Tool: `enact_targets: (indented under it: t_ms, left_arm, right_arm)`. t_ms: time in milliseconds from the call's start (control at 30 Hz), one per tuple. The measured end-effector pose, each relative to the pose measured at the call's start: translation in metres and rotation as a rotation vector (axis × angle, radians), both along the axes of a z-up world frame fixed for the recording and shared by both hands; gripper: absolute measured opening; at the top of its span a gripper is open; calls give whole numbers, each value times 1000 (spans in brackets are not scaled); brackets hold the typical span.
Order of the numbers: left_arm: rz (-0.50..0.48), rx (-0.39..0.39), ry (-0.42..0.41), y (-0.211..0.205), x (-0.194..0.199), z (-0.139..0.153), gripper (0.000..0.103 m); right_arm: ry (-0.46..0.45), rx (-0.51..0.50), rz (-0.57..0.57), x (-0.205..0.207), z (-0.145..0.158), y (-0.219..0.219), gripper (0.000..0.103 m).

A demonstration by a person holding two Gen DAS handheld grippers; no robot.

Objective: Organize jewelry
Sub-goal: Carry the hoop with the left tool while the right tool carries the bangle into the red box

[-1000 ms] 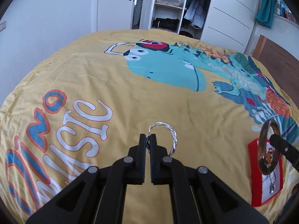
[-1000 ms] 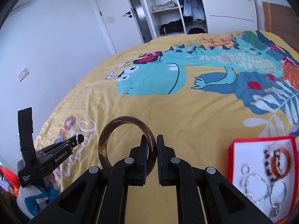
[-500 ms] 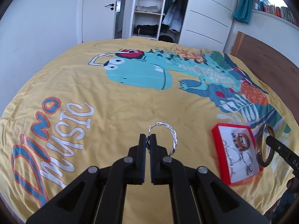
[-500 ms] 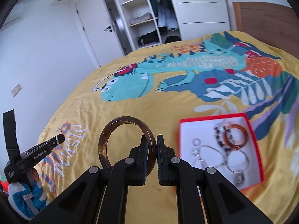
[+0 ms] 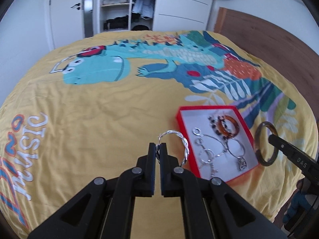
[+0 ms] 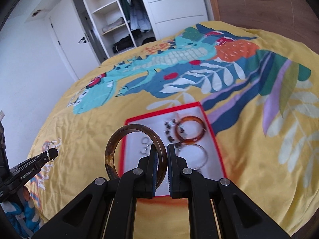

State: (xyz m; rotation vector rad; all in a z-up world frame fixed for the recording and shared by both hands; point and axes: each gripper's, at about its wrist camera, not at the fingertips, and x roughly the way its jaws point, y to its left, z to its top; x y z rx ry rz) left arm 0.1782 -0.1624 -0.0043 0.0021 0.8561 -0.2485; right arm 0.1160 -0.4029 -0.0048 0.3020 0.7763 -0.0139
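A red tray (image 5: 182, 127) with a white floor lies on the yellow bedspread and holds an amber bangle (image 5: 228, 127), a dark bead bracelet and several silver rings and hoops. My left gripper (image 5: 158, 145) is shut on a twisted silver hoop (image 5: 184, 140), held just left of the tray. My right gripper (image 6: 160, 149) is shut on a dark brown bangle (image 6: 119, 139), held above the tray's (image 6: 217, 151) near left part. In the left wrist view the brown bangle (image 5: 259, 151) hangs past the tray's right edge.
The bed is covered by a yellow dinosaur-print spread (image 5: 89, 103). A wooden headboard (image 5: 269, 31) stands at the right. An open wardrobe with shelves (image 5: 119, 4) and a white door are beyond the bed's far edge.
Both grippers have swung right toward the tray, each still holding its piece. The right gripper with the brown bangle now hangs over the tray; the left sits beside it.
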Motion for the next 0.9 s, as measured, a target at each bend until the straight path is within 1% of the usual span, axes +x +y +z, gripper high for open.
enact_targets:
  t_ms: [133, 400, 533, 667, 900]
  left_arm:
    - [-64, 16, 34, -39, 6, -19, 3]
    - [-162, 48, 86, -99, 14, -54, 3]
    - [-183, 79, 109, -114, 15, -70, 3]
    - [-174, 108, 138, -121, 20, -86, 3]
    - [-155, 132, 186, -123, 27, -107, 3]
  right_arm:
    - [35, -17, -13, 10, -21, -17, 9]
    - [81, -70, 11, 29, -48, -32, 9]
    - [103, -80, 36, 34, -60, -34, 9]
    - [119, -71, 53, 38, -71, -37, 9]
    - [143, -97, 76, 46, -85, -35, 9]
